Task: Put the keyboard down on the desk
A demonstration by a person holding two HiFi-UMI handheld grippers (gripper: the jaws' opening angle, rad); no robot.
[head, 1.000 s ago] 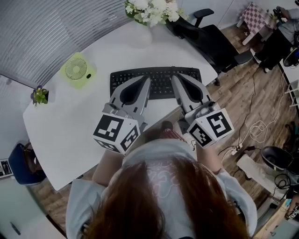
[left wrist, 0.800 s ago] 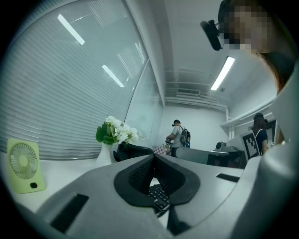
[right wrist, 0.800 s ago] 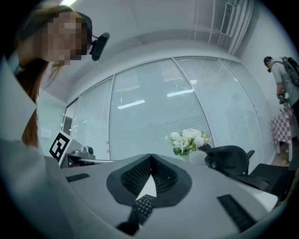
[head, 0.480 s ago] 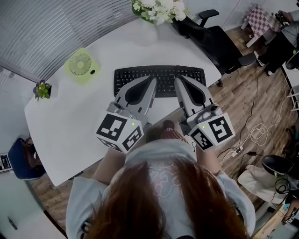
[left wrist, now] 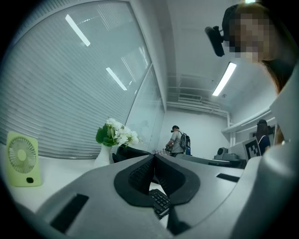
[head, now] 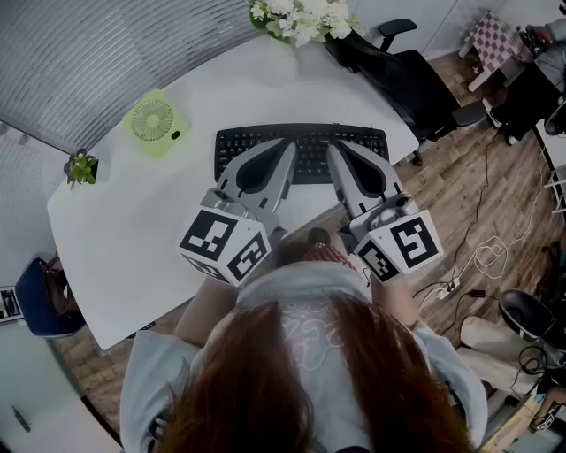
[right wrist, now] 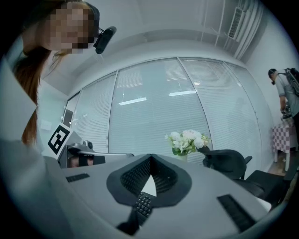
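A black keyboard lies flat on the white desk, near its front edge. My left gripper points level over the keyboard's left half and is shut with nothing between its jaws. My right gripper hovers over the right half, also shut and empty. In the left gripper view the closed tips meet above the keyboard. The right gripper view shows the same: joined tips with keys below them.
A green desk fan stands at the back left, a small potted plant near the left edge, and a vase of white flowers at the far edge. A black office chair stands right of the desk.
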